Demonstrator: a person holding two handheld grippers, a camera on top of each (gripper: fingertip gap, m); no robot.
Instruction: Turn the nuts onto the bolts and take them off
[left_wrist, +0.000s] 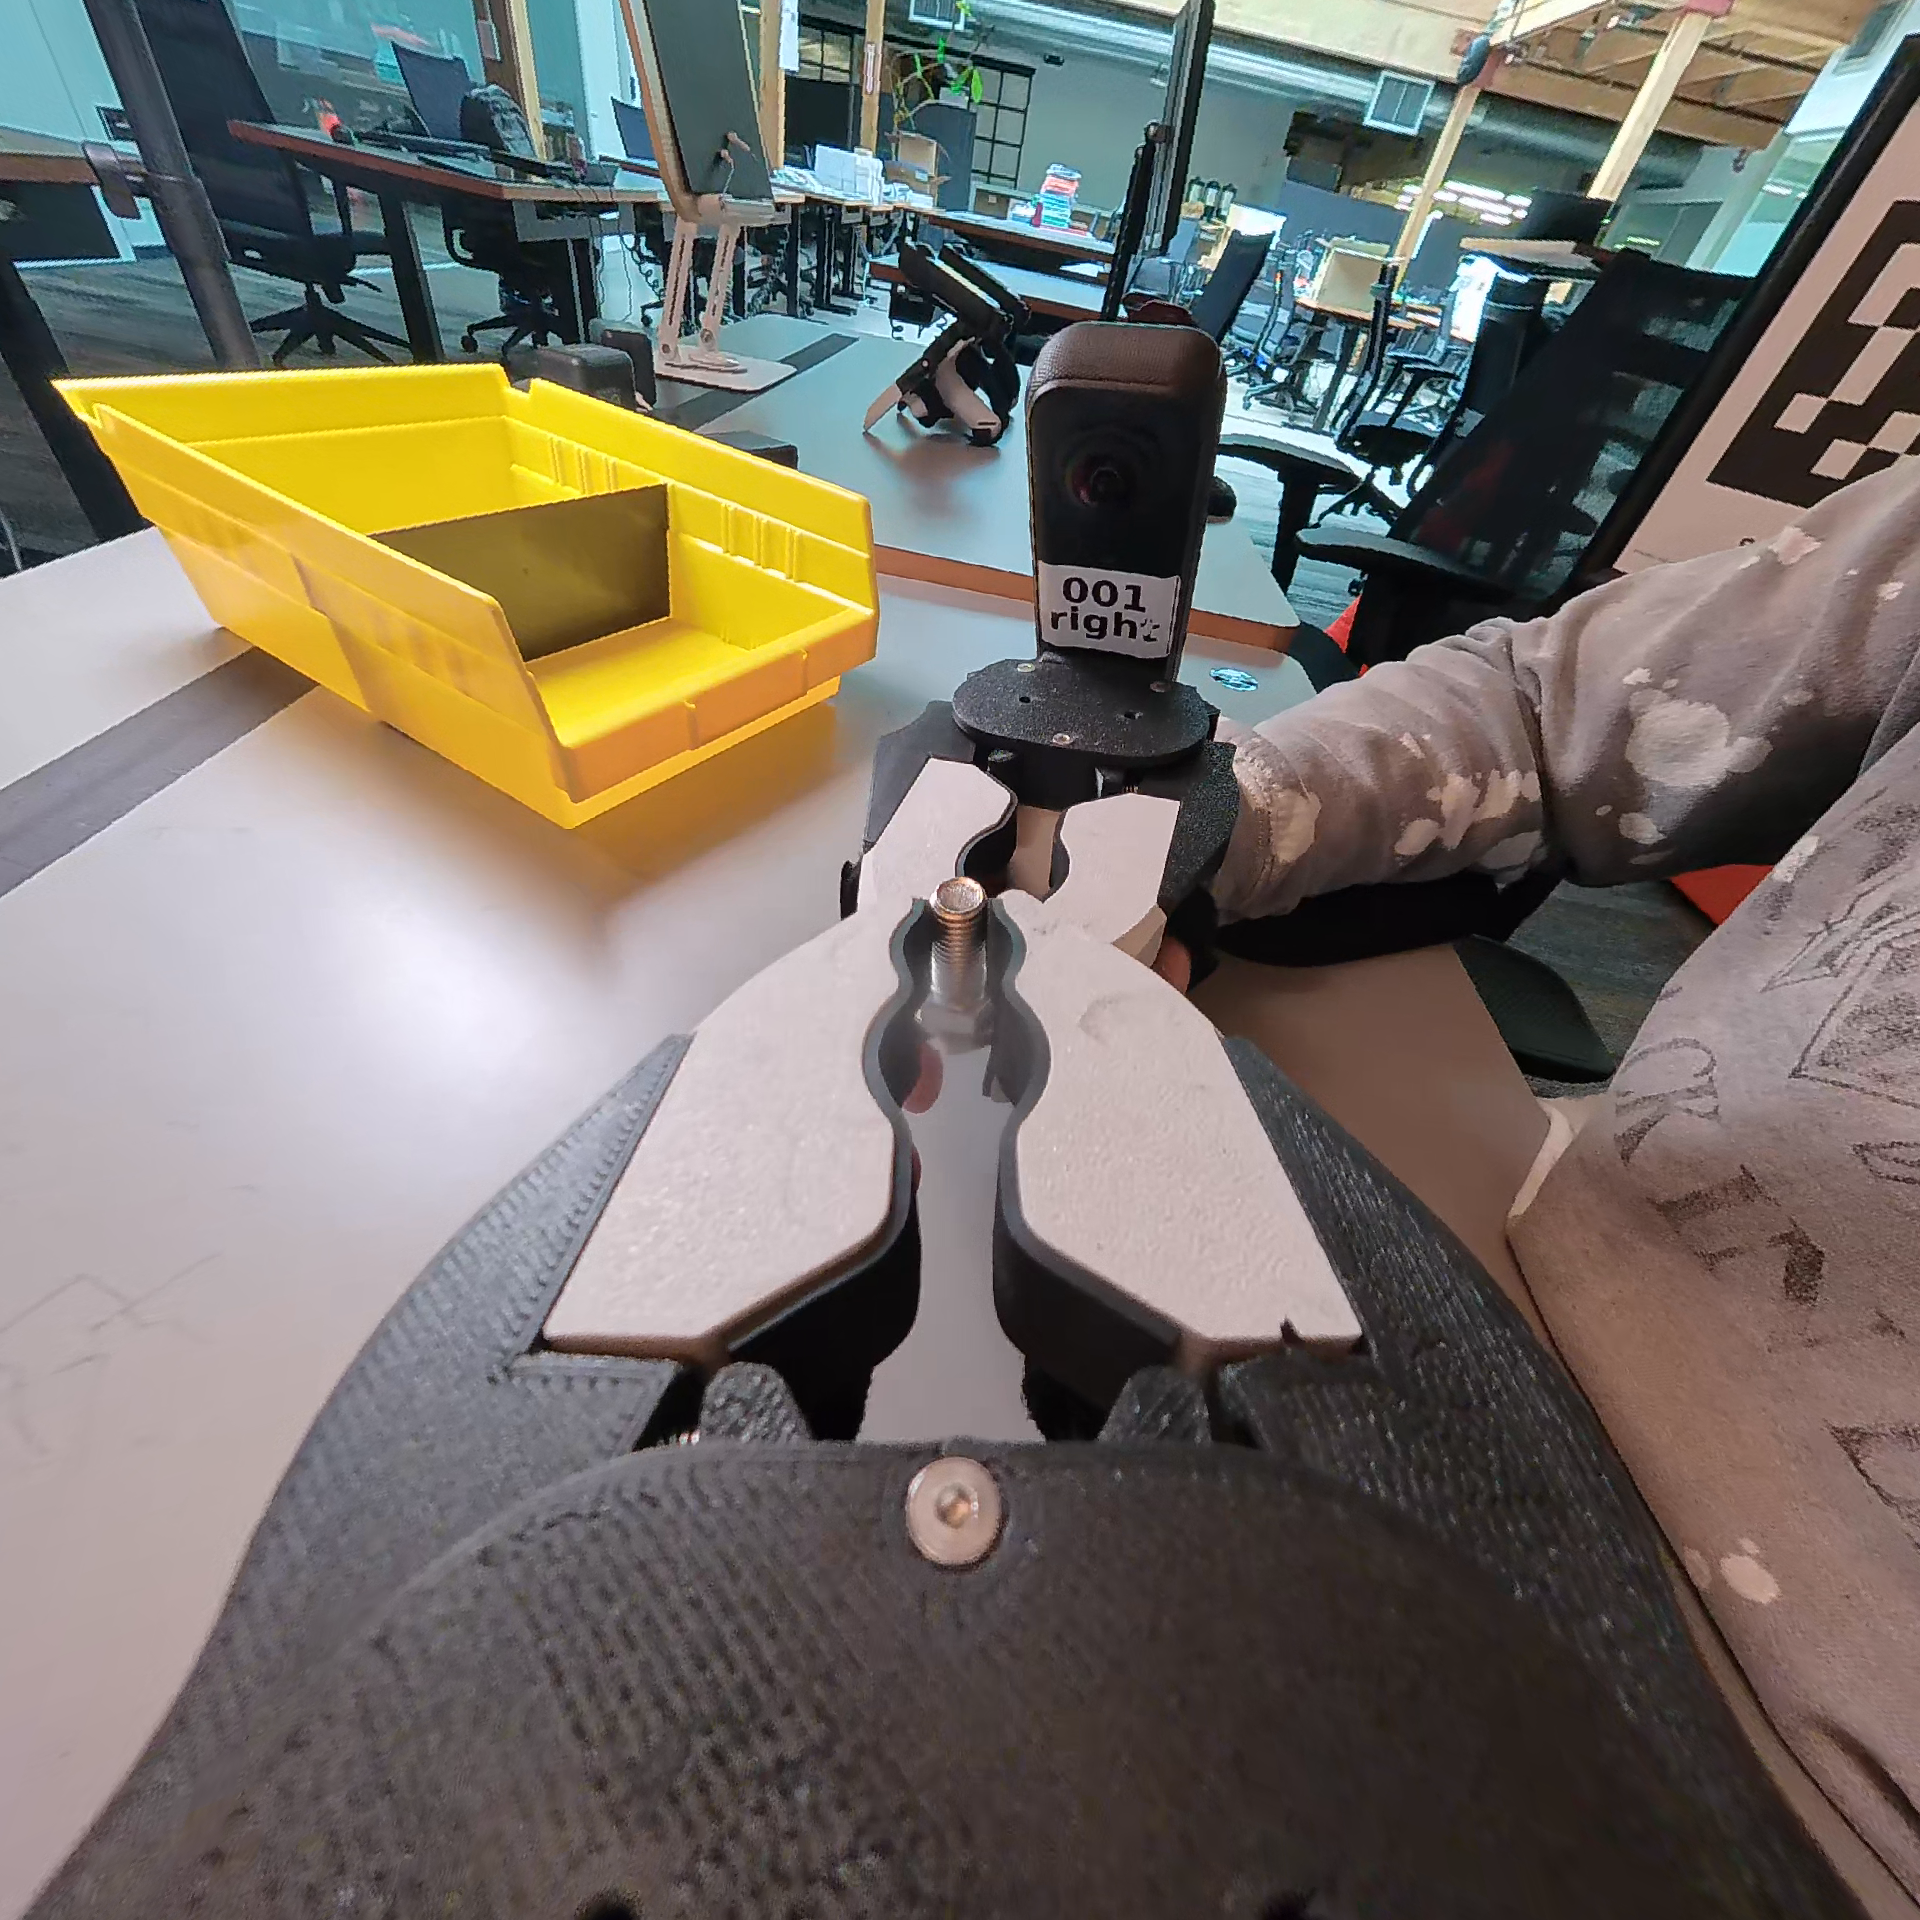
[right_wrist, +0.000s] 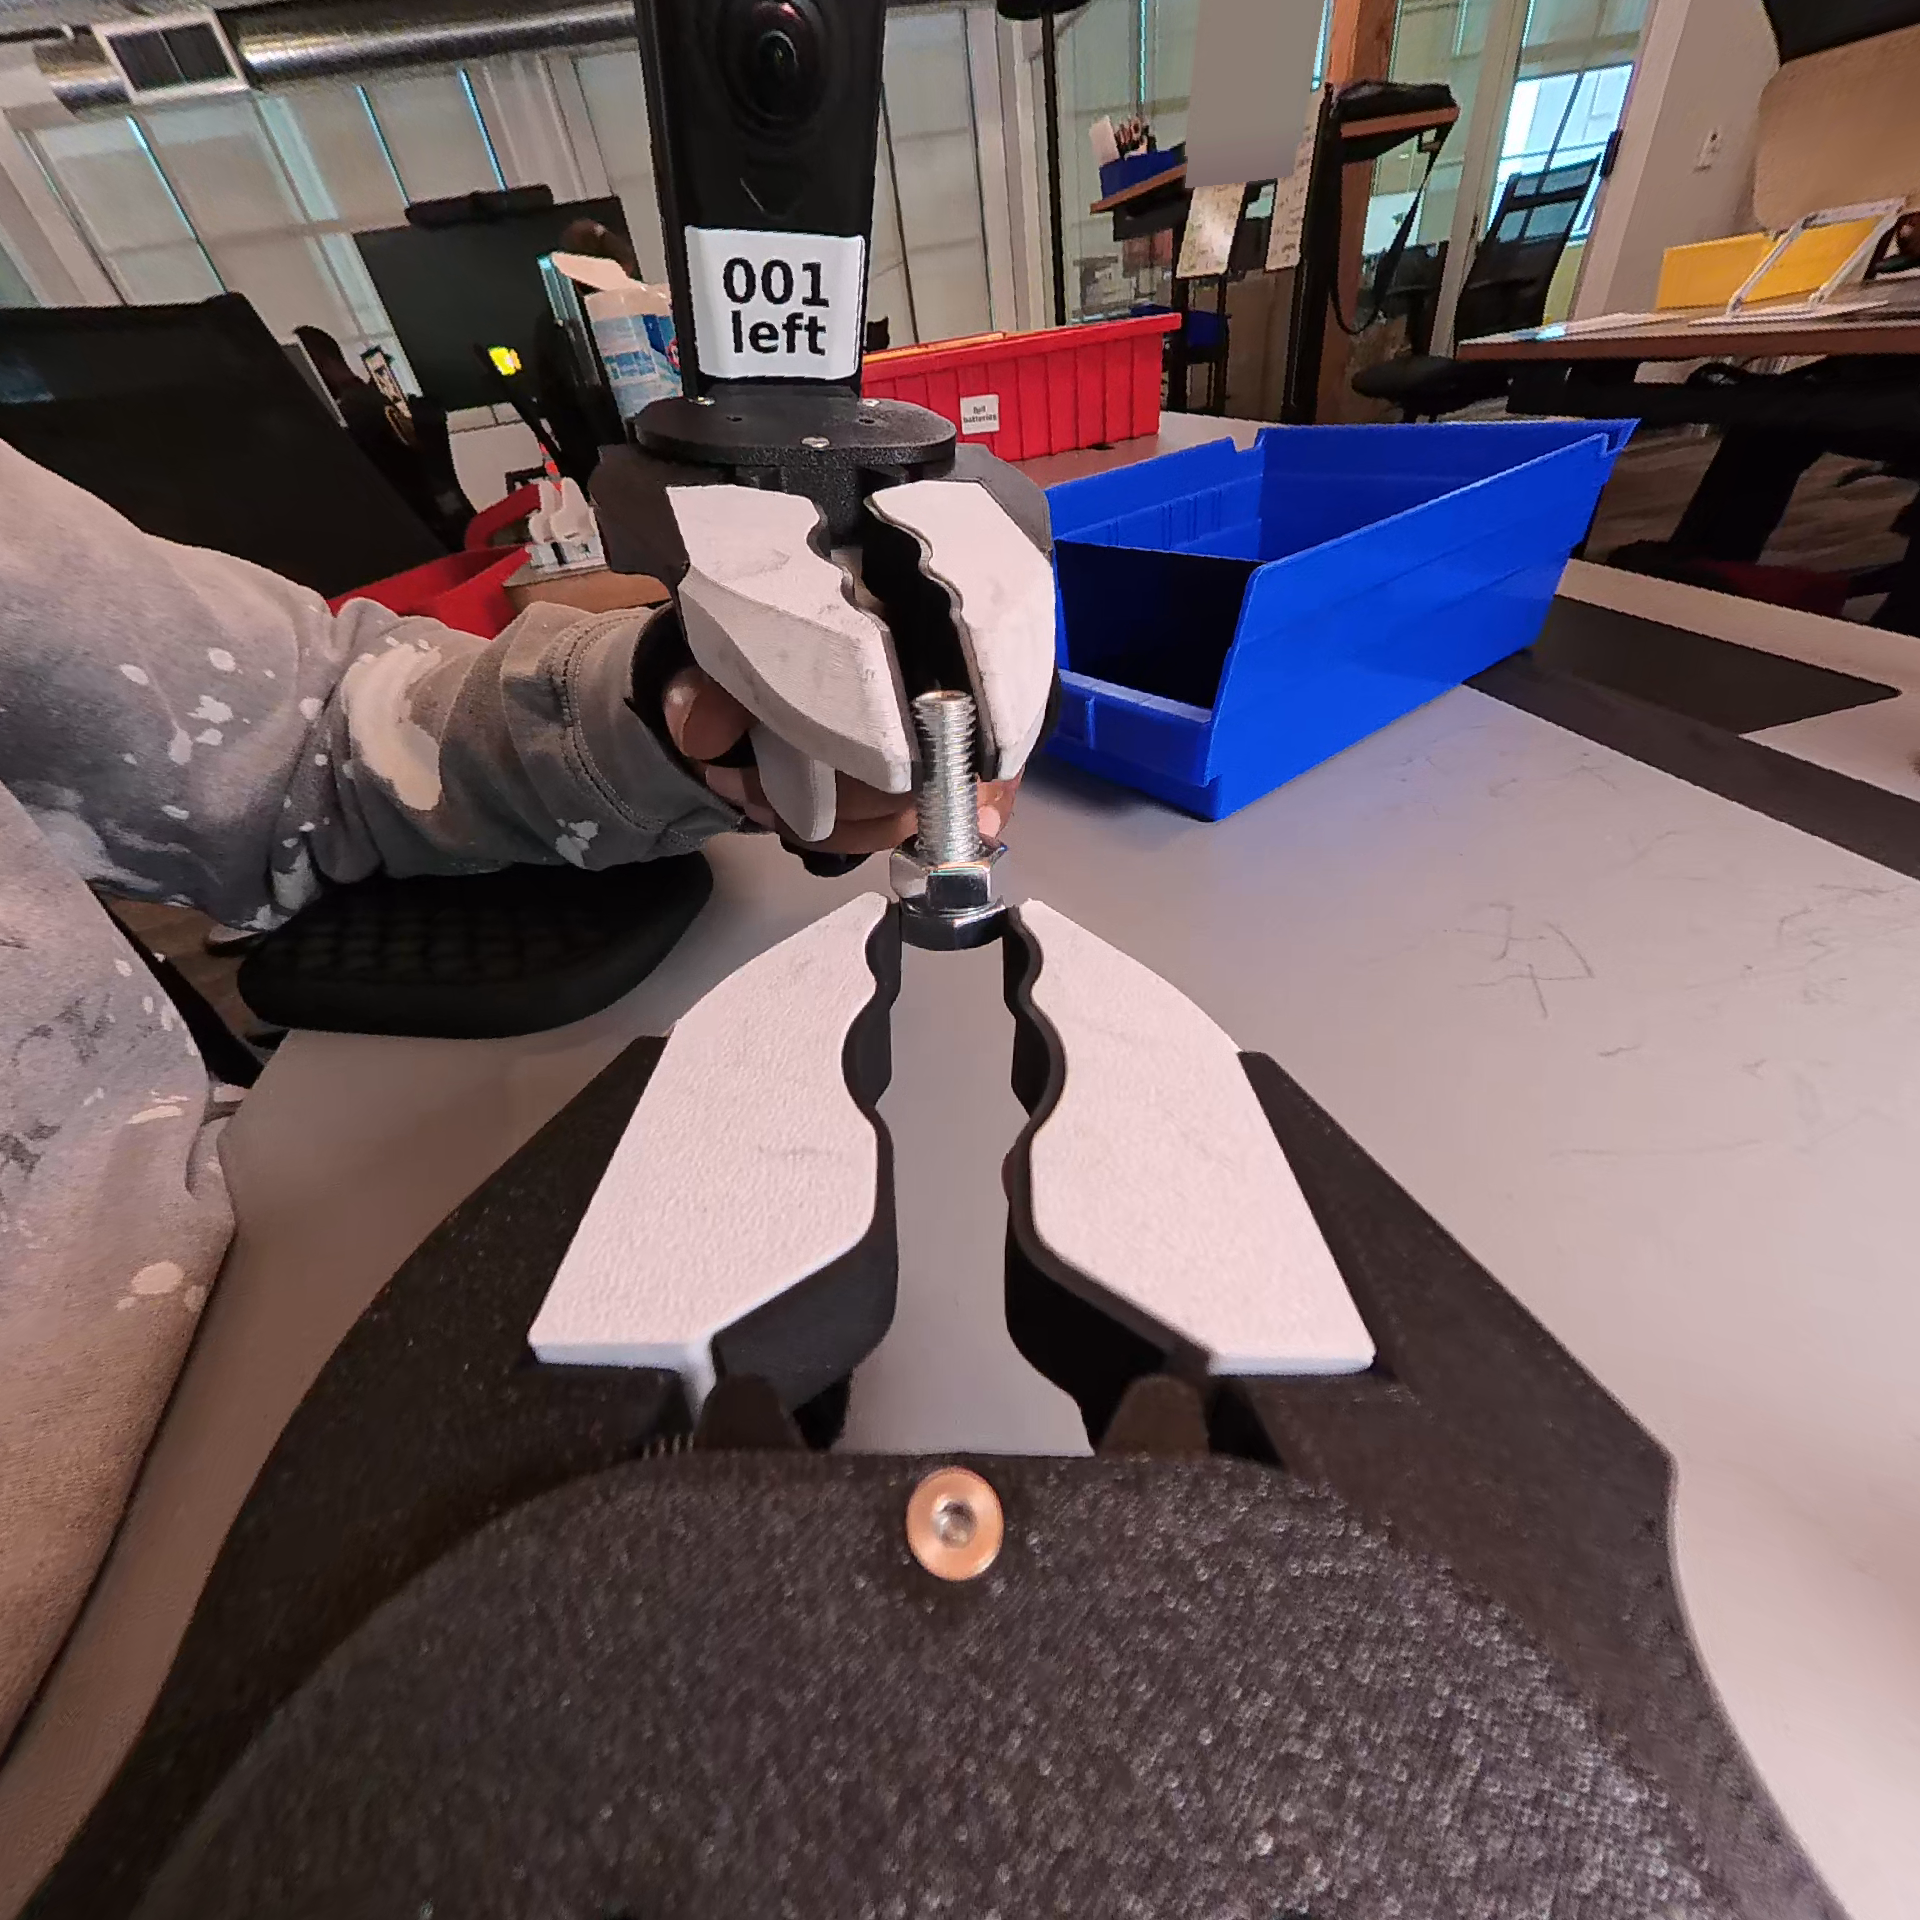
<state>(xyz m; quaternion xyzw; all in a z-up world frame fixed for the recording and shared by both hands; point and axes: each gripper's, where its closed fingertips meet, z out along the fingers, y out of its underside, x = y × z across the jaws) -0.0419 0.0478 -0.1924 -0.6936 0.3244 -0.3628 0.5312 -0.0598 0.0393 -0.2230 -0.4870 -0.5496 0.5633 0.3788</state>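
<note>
A grey desk (right_wrist: 1455, 987) carries a blue bin (right_wrist: 1340, 603) on one side and a yellow bin (left_wrist: 468, 582) on the other. Above it the two grippers face each other tip to tip. The left gripper (right_wrist: 951, 727) has its jaws pinched on the threaded shank of a silver bolt (right_wrist: 945, 769). The right gripper (right_wrist: 951, 920) has its jaws closed on the nut (right_wrist: 951, 914) sitting at the bolt's near end, beside a second hex piece that may be the bolt's head or another nut.
</note>
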